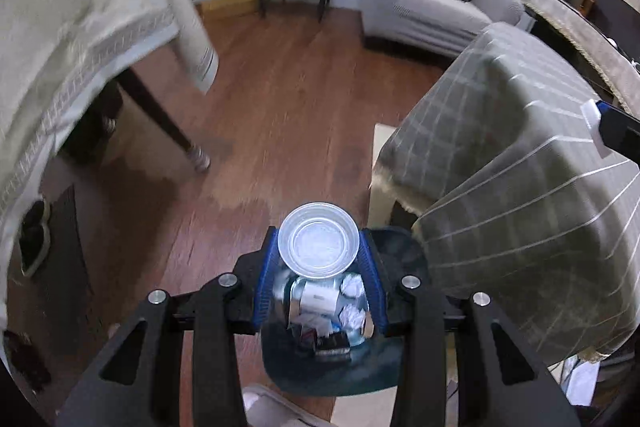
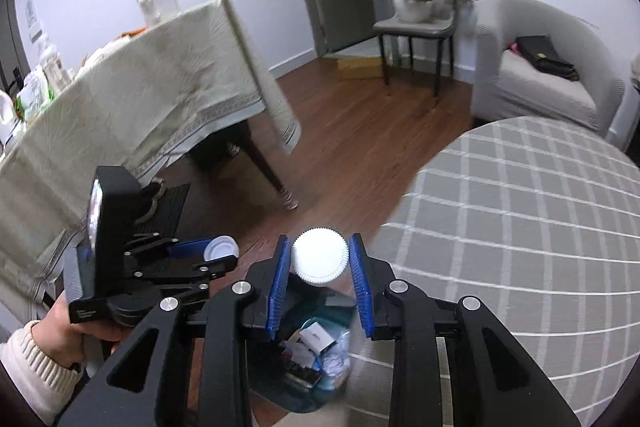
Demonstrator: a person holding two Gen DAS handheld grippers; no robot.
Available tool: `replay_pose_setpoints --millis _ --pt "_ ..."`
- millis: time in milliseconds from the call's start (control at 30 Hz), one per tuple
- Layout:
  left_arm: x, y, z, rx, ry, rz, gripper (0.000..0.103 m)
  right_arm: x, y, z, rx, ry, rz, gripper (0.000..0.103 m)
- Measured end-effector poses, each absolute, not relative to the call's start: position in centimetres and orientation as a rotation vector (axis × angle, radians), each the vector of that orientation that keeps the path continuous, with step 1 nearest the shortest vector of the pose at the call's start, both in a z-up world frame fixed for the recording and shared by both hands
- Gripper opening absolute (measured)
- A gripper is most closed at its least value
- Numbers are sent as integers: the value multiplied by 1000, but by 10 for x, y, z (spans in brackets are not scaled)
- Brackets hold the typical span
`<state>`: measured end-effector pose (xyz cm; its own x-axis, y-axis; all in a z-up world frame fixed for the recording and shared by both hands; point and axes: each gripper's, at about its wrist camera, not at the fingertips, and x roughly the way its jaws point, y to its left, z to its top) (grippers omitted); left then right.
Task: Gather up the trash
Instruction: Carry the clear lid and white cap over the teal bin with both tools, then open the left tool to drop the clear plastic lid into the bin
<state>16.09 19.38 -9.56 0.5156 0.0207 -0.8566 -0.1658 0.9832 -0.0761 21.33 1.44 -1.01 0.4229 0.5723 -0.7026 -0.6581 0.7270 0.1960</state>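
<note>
The left hand-held gripper (image 1: 318,251) clamps a light, crushable plastic cup (image 1: 318,243); the right hand-held gripper (image 2: 320,261) pinches a stiff ribbed cap (image 2: 319,255), the bin (image 2: 304,359) at six o'clock.

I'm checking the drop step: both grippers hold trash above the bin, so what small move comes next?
Probably open the left gripper: its cup hangs directly over the bin, which already holds scraps. The right gripper with its white cap can release after.
</note>
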Motion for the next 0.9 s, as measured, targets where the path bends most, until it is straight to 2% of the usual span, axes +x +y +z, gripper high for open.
replay_pose_setpoints --millis 533,600,733,900 --pt "140 208 -167 -161 1228 35 42 207 91 -60 -211 967 804 30" --pt "139 209 -173 -165 1253 13 45 210 94 -67 -209 989 796 30" --pt "135 213 -171 -172 1241 -4 53 211 98 -79 -226 1026 787 30" --pt "131 220 -158 -191 1203 6 53 212 103 -97 -258 1070 779 30"
